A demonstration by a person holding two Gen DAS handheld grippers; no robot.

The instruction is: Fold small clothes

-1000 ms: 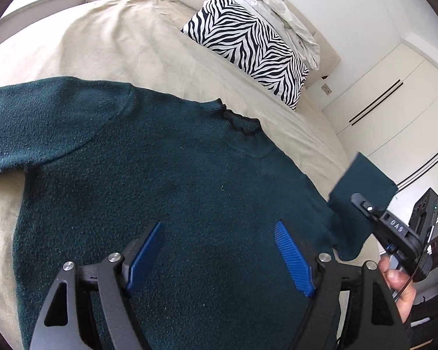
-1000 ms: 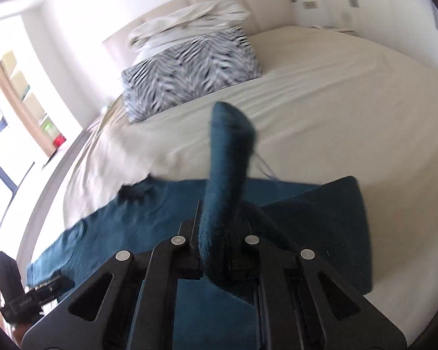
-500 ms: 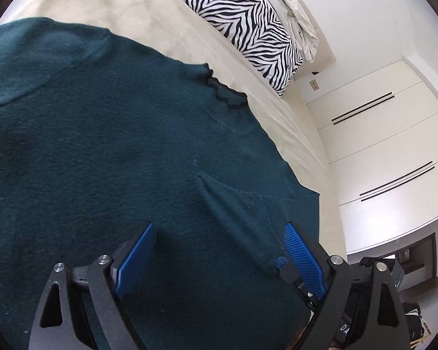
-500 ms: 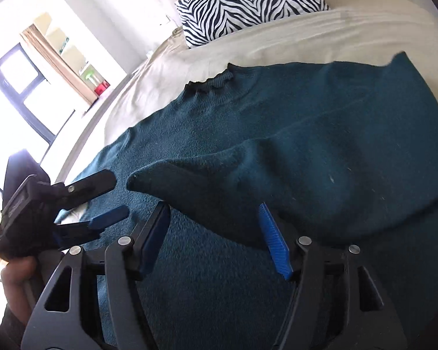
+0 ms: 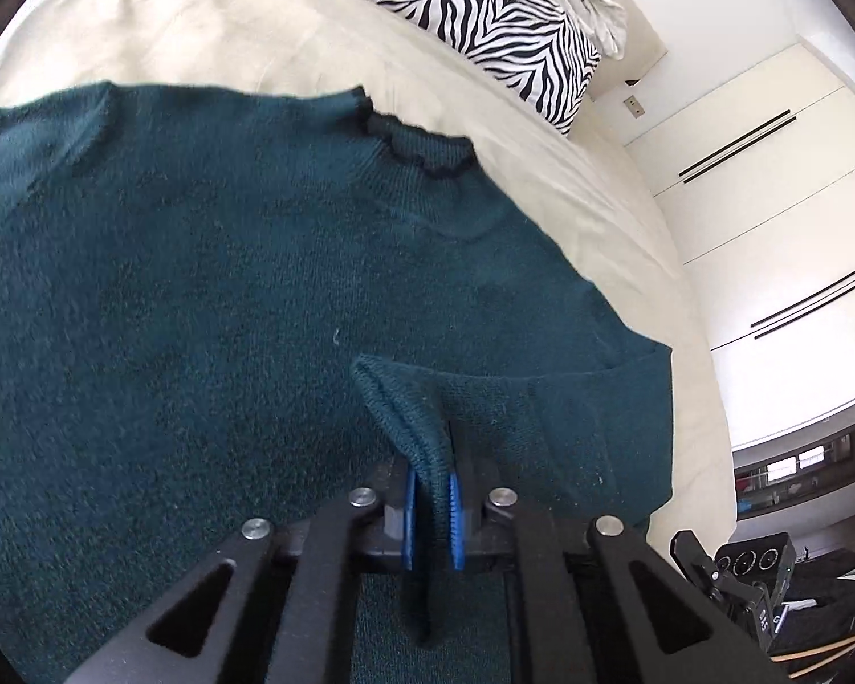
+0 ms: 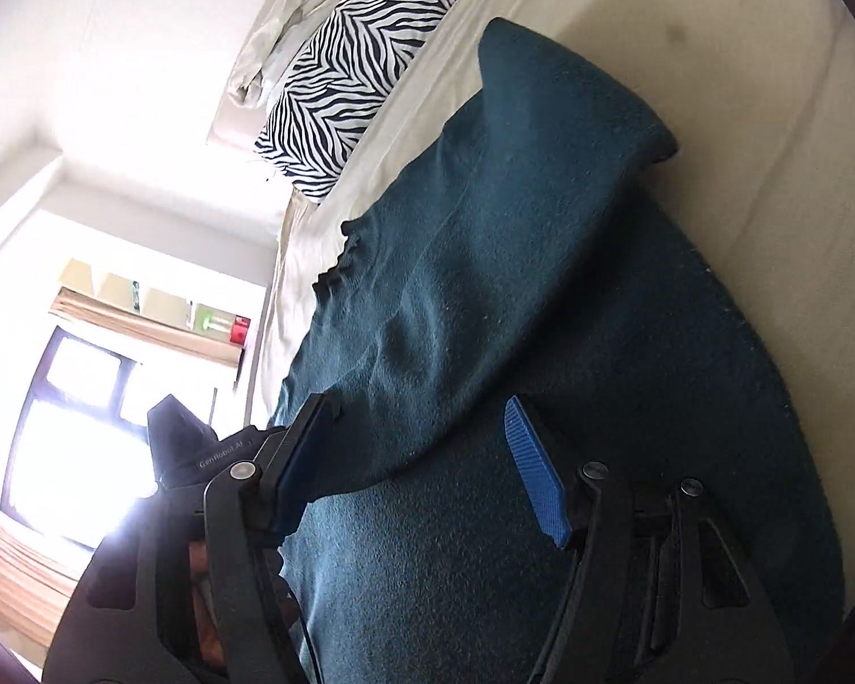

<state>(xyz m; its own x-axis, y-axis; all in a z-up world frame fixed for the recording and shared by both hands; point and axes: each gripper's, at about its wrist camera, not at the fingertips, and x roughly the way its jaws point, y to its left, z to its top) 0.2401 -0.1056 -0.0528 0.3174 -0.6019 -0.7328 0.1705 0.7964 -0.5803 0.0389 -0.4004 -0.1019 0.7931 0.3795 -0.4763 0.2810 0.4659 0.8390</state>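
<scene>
A dark teal knitted sweater (image 5: pixel 211 308) lies flat on the beige bed, neckline (image 5: pixel 422 148) toward the pillows. Its right sleeve is folded across the body. My left gripper (image 5: pixel 430 518) is shut on that sleeve's ribbed cuff (image 5: pixel 399 404) and lifts it slightly. My right gripper (image 6: pixel 422 467) is open and empty, low over the sweater (image 6: pixel 541 296), with the sleeve fold lying between its fingers. The left gripper's body (image 6: pixel 211 456) shows at the left of the right wrist view.
A zebra-print pillow (image 5: pixel 473 17) and a crumpled white pillow (image 5: pixel 593 5) lie at the head of the bed (image 5: pixel 211 28). White wardrobe doors (image 5: pixel 781 239) stand past the bed's right edge. A window (image 6: pixel 68 427) is at the left of the right wrist view.
My right gripper let go of the sleeve after laying it across the sweater and is now open. My left gripper closed on the sleeve's cuff.
</scene>
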